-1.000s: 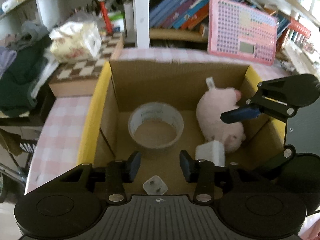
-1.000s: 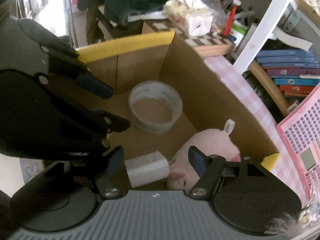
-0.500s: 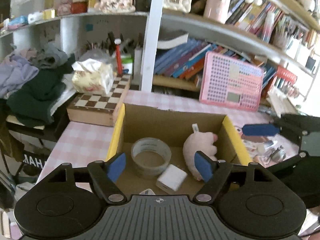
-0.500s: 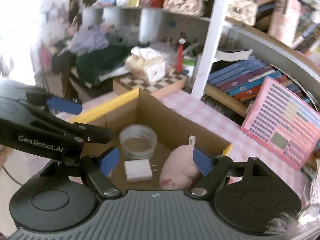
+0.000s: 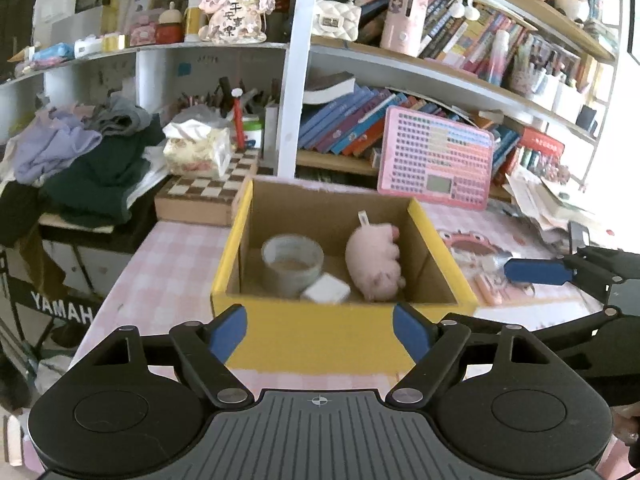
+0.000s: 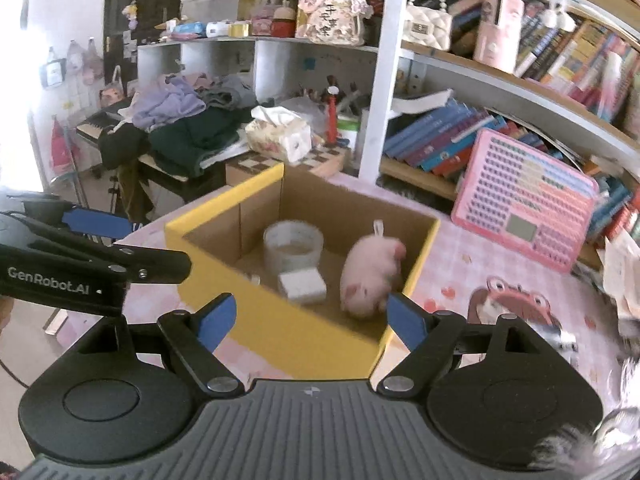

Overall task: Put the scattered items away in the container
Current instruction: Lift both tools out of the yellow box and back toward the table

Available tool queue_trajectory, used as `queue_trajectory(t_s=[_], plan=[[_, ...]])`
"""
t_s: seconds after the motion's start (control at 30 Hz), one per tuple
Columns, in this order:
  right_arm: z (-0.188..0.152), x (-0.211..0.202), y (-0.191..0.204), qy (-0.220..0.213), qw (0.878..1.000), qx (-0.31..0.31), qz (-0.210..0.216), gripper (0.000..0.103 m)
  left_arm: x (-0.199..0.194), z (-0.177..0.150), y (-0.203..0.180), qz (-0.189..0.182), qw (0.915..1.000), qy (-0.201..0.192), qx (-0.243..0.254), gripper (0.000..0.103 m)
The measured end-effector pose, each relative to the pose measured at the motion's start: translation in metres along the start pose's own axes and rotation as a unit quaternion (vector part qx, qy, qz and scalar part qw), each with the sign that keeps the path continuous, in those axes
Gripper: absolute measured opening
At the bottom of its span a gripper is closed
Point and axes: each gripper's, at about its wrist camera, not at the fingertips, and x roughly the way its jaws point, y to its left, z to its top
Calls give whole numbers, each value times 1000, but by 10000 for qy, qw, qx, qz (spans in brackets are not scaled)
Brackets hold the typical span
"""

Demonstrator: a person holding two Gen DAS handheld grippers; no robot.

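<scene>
The yellow box (image 5: pixel 344 336) on the pink tabletop (image 5: pixel 168 264) holds a tape roll (image 5: pixel 292 266), white charger (image 5: pixel 326 290) and plush pig (image 5: pixel 376 264). At six o'clock, both left tongs (image 5: pixel 320 328) and right tongs (image 6: pixel 310 320), jaws just widened, gape empty.

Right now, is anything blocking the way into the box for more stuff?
Nothing visible does. The cardboard box is open on top; the tape roll, white charger and pink plush pig only lie on its floor.
</scene>
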Motion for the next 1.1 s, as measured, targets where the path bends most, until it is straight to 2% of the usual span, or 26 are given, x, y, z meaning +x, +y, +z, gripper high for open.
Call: queue_trajectory(t_s=[0.37, 0.57, 0.77, 1.1], plan=[[-49, -38, 25, -13, 9975, 568, -429, 84, -28, -49, -5, 105, 9991, 243, 320, 83], [-76, -40, 37, 341, 9950, 650, -679, 84, -30, -69, -8, 63, 9974, 544, 467, 83], [-99, -43, 48, 661, 9904, 763, -949, 84, -25, -89, -6, -18, 9944, 978, 394, 83], [-113, -46, 38, 1062, 9817, 950, -1260, 85, -13, -102, -16, -344, 9886, 1371, 509, 83]])
